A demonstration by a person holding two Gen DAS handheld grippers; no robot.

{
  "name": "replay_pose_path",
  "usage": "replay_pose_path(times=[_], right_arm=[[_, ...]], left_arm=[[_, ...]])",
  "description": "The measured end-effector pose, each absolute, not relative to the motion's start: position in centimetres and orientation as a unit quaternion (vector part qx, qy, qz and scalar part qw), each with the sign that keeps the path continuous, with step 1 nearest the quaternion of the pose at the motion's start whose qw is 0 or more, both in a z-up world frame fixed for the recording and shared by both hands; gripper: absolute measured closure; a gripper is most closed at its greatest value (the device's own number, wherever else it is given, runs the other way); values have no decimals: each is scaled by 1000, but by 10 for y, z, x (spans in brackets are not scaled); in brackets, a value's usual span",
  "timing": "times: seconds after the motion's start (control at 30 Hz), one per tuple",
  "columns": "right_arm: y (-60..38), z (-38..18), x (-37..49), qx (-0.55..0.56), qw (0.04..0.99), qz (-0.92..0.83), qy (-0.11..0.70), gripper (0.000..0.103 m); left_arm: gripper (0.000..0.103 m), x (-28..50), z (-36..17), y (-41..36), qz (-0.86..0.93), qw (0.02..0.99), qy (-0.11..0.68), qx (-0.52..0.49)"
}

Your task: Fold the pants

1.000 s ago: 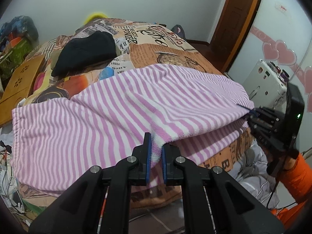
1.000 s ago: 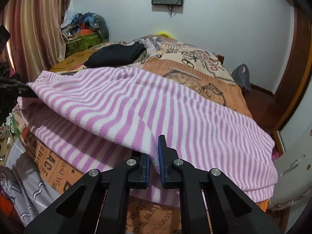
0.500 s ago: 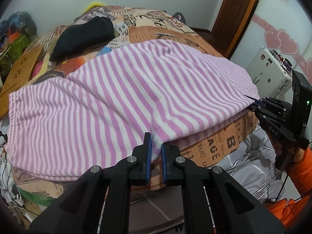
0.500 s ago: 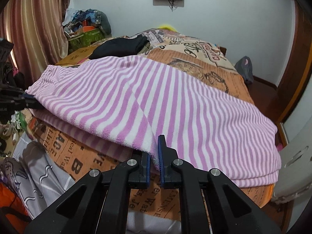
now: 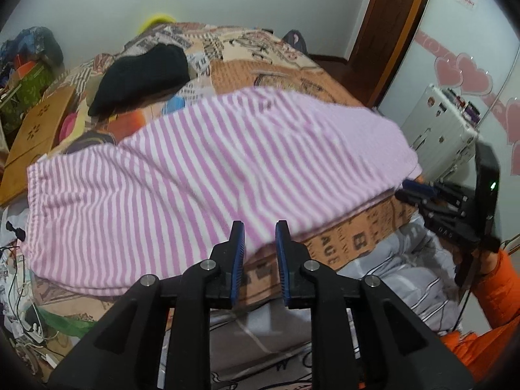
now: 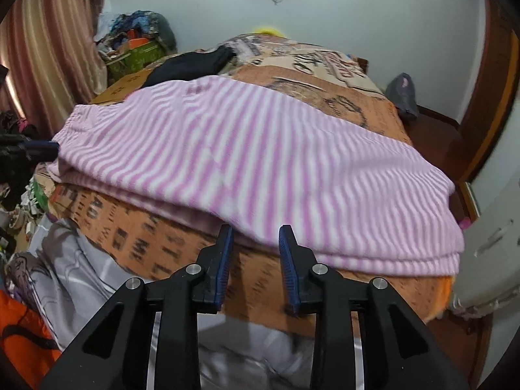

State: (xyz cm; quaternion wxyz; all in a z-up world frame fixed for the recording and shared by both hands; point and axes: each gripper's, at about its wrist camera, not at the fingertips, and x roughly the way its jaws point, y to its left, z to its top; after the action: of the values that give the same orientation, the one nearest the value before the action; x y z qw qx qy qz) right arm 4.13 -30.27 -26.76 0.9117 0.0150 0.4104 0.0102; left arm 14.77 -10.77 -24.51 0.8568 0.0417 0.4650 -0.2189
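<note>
The pink-and-white striped pants lie folded lengthwise along the near edge of the bed, also in the right wrist view. My left gripper is open, its pads just off the pants' near edge, holding nothing. My right gripper is open too, at the near edge of the pants, empty. The right gripper also shows at the right of the left wrist view, beside the pants' end. The left gripper shows at the left edge of the right wrist view.
The bed has a patterned orange cover with a black garment at the far side. A wooden board lies at the left. A white case stands at the right, near a wooden door. Grey bedding hangs below.
Both grippers have opened and let go of the pants' edge. The lifted top layer has dropped flat onto the lower layer. Both grippers have drawn back slightly.
</note>
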Motion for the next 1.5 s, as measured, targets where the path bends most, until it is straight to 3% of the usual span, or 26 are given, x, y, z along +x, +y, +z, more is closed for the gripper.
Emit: replay_pose_path(times=[0.1, 0.17, 0.23, 0.37, 0.63, 1.07, 1.1, 1.17, 1.23, 1.5], right_arm=[[-326, -265, 31, 31, 912, -19, 410, 77], [-346, -264, 25, 45, 912, -45, 406, 76], [-371, -264, 21, 67, 911, -76, 401, 73], [-409, -268, 21, 87, 907, -128, 392, 65], [-475, -295, 35, 158, 882, -196, 399, 64], [-513, -323, 45, 270, 868, -191, 371, 64], [-514, -322, 45, 269, 870, -193, 366, 66], [-511, -318, 43, 256, 875, -198, 359, 86], [-508, -315, 44, 243, 880, -206, 351, 94], [-504, -296, 28, 210, 896, -238, 309, 97]], left_arm=[[82, 154, -230, -109, -224, 863, 452, 30], [73, 163, -225, -112, -213, 871, 442, 32], [71, 175, -228, -116, -198, 874, 441, 34], [69, 207, -250, -119, -169, 870, 462, 27], [66, 248, -304, -108, -123, 852, 508, 2], [61, 247, -308, -117, -113, 859, 500, 22], [61, 247, -308, -118, -112, 859, 499, 23], [61, 246, -308, -118, -109, 859, 499, 24], [61, 246, -308, -119, -108, 860, 499, 24], [61, 244, -306, -121, -100, 861, 499, 27]])
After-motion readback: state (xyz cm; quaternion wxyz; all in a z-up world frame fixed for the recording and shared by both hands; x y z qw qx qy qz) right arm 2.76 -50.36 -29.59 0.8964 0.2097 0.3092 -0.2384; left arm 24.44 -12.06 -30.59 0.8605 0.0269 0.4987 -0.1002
